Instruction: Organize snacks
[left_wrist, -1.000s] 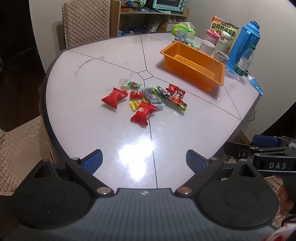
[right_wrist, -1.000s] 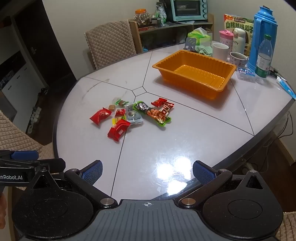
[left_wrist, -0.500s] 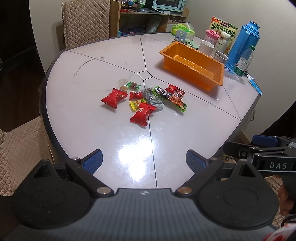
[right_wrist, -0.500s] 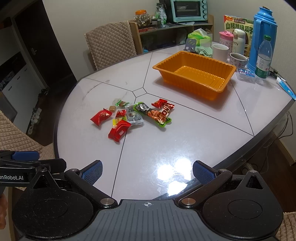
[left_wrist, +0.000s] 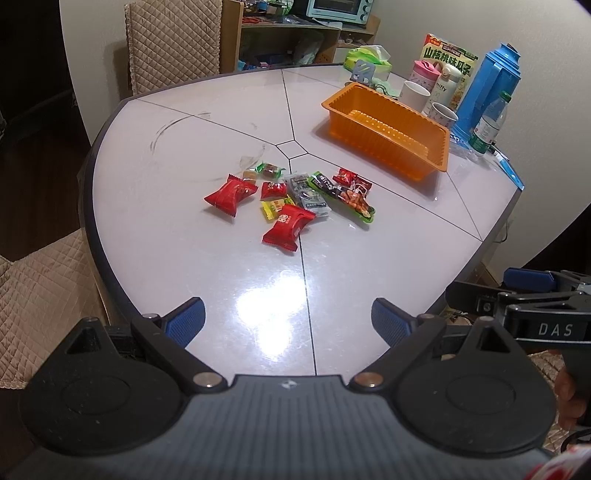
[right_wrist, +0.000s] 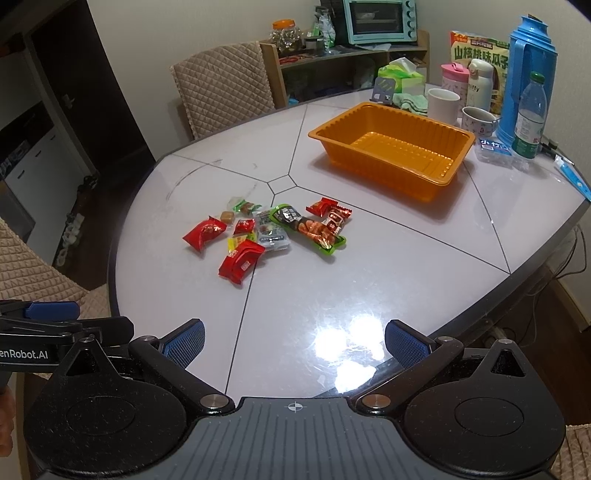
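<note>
I see a pale tabletop with dark seam lines filling the middle of both wrist views. My left gripper sits along the bottom of its frame, jaws spread wide with nothing between the blue pads, hanging over the near edge of the tabletop. My right gripper is placed the same way at the bottom of its own frame, jaws also wide apart and holding nothing. In the centre of each frame lies a loose cluster of snacks: a red pillow packet on the left of the group, a second red packet nearest to me, a small yellow packet touching it, a grey-blue packet in the middle, and a long green-edged packet lying slantwise on the right, with two small red packets just behind it. A few small wrapped sweets sit at the far edge of the group. Toward the upper right of each frame stands an orange tray, empty, well apart from the snacks. Behind the tray, in the upper right corner, I see a white mug, a blue flask, a water bottle and a tissue pack. A quilted chair stands at the far side, upper left of centre.
</note>
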